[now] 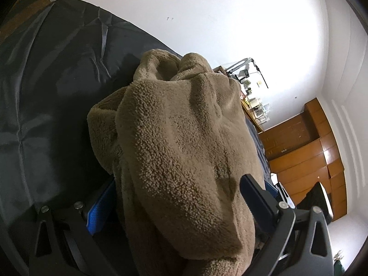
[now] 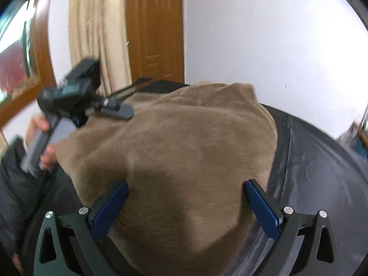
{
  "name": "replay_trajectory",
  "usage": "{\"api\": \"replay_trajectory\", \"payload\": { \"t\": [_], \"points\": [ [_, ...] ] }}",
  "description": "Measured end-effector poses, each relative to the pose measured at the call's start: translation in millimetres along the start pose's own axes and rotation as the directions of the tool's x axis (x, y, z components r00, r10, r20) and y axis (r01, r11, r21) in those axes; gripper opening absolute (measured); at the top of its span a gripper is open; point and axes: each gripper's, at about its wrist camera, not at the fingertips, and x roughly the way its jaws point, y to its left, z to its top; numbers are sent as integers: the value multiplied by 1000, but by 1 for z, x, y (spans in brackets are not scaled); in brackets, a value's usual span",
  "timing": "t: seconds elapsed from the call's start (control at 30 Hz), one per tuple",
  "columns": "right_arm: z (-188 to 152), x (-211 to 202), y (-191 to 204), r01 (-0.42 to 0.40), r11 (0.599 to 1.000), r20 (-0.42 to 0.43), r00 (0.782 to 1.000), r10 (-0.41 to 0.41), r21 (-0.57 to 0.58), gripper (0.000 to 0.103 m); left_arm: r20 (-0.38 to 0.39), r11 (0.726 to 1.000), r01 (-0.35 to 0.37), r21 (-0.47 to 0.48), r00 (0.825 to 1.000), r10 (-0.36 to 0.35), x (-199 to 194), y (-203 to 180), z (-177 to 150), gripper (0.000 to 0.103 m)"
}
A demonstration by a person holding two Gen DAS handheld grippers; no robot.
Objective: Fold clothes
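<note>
The brown fleece garment [image 2: 184, 142] lies bunched on a dark sheet-covered surface [image 2: 322, 172], whether bed or worktop the views cannot settle. In the right wrist view it spreads as a rounded heap running away from the camera towards the wall; no neat fold edge shows, so it would fit a garment gathered for folding as well as one part-way through a fold.

The left hand-held gripper [image 1: 181, 197] has a thick wad of the fleece between its blue-padded fingers [image 1: 255, 195], the cloth rising in a lump straight ahead of it. The fingers stand fairly wide around the bulk, so it appears to be holding the cloth. Seen from the right camera, that tool [image 2: 76, 101] sits at the heap's far left edge, with a hand [image 2: 43, 138] on its handle.

The right hand-held gripper [image 2: 186, 207] is spread wide, its fingers straddling the near edge of the garment, which lies directly in front of it. Both are equally close; the heap's long axis runs between them.
</note>
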Motion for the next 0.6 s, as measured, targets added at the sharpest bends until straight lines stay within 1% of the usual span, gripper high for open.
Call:
{"api": "replay_trajectory", "payload": {
  "t": [0.07, 0.1, 0.17, 0.23, 0.37, 0.47, 0.5, 0.53, 0.6],
  "points": [
    [3, -3, -22, -4, 995, 14, 1000, 3, 96, 102, 0, 1000, 2, -8, 1000, -2, -1, 1, 0, 102],
    [2, -3, -35, -20, 987, 18, 1000, 18, 159, 102, 0, 1000, 1, -10, 1000, -1, -1, 1, -1, 102],
    [2, -3, -63, -52, 958, 27, 999, 46, 282, 102, 0, 1000, 0, -11, 1000, 0, -2, 1, -1, 102],
    [0, 4, -89, -121, 908, 35, 992, 117, 400, 102, 0, 1000, 0, -10, 1000, 0, -4, 1, -2, 102],
    [-3, 27, -122, -214, 805, 27, 971, 239, 554, 102, 0, 1000, -2, -6, 1000, 2, -5, 0, -2, 102],
    [-4, 48, -138, -312, 705, 46, 928, 369, 636, 102, 0, 1000, -1, -3, 1000, 1, -6, 1, -2, 102],
    [-3, 52, -139, -321, 693, 45, 922, 385, 645, 102, 0, 1000, -1, -1, 1000, 1, -6, 1, -2, 102],
    [-2, 59, -139, -318, 689, 30, 918, 395, 651, 102, 1, 1000, -2, 2, 1000, 2, -6, 0, -2, 102],
    [0, 67, -136, -292, 708, -5, 923, 385, 643, 102, 1, 1000, -3, 10, 1000, 3, -6, -1, -2, 102]
  ]
}}
